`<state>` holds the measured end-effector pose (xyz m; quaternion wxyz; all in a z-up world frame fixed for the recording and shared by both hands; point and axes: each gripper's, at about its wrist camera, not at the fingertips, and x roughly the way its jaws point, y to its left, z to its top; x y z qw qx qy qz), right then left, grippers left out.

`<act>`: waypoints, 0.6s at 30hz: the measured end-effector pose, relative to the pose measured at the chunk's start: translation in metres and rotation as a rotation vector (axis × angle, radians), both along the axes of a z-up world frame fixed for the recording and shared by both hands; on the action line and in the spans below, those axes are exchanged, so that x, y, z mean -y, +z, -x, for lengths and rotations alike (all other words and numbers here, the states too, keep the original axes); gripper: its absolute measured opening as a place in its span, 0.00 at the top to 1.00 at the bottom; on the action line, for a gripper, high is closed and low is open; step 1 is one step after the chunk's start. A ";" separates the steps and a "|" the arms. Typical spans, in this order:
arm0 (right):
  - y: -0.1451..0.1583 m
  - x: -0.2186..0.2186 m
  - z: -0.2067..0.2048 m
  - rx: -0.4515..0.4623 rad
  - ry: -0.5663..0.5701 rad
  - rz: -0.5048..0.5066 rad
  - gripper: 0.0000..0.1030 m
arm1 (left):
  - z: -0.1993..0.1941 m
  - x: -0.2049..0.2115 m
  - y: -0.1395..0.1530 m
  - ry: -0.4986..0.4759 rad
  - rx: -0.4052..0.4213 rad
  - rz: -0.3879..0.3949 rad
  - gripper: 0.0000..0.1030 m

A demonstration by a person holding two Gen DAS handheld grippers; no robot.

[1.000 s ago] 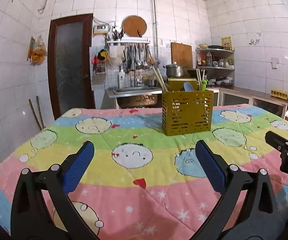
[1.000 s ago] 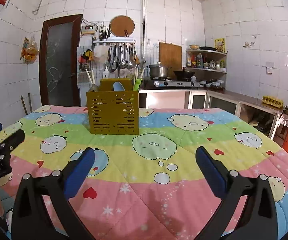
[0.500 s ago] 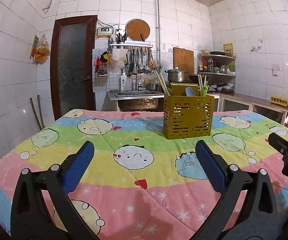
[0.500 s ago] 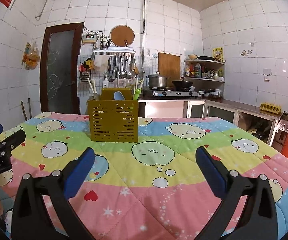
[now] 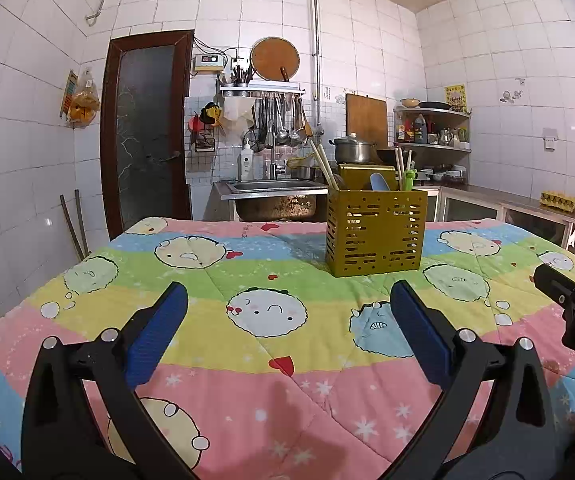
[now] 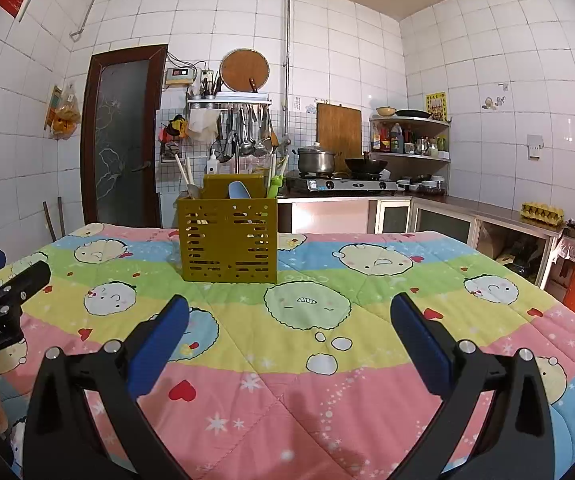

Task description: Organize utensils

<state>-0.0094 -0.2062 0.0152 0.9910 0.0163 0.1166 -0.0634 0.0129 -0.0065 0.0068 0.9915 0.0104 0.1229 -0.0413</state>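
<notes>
A mustard-yellow slotted utensil caddy (image 5: 375, 232) stands upright on the quilt-covered table (image 5: 263, 344); it also shows in the right wrist view (image 6: 229, 240). It holds wooden chopsticks (image 5: 324, 164), a light blue spoon (image 5: 379, 182) and a green-topped utensil (image 5: 408, 178). My left gripper (image 5: 287, 332) is open and empty, well short of the caddy. My right gripper (image 6: 289, 334) is open and empty, the caddy ahead to its left. Each gripper shows at the edge of the other's view.
The quilt has cartoon faces in coloured bands. Behind the table are a steel sink (image 5: 275, 196), a rack of hanging ladles (image 5: 279, 120), a stove with a pot (image 6: 315, 160) and wok, corner shelves (image 6: 411, 136), and a dark door (image 5: 147, 128).
Both views have tilted slightly upward, showing more wall and ceiling. The grippers stay open and empty. The caddy has not moved.
</notes>
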 end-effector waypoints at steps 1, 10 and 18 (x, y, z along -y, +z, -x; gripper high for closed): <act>0.000 0.001 0.000 -0.003 0.000 -0.003 0.04 | 0.000 0.000 0.000 -0.002 -0.003 0.000 0.05; -0.001 0.003 0.000 -0.004 0.001 -0.017 0.04 | 0.000 -0.001 0.000 -0.001 0.003 0.004 0.05; -0.001 0.003 0.000 -0.003 0.000 -0.021 0.04 | 0.002 -0.002 0.001 0.001 0.016 -0.002 0.05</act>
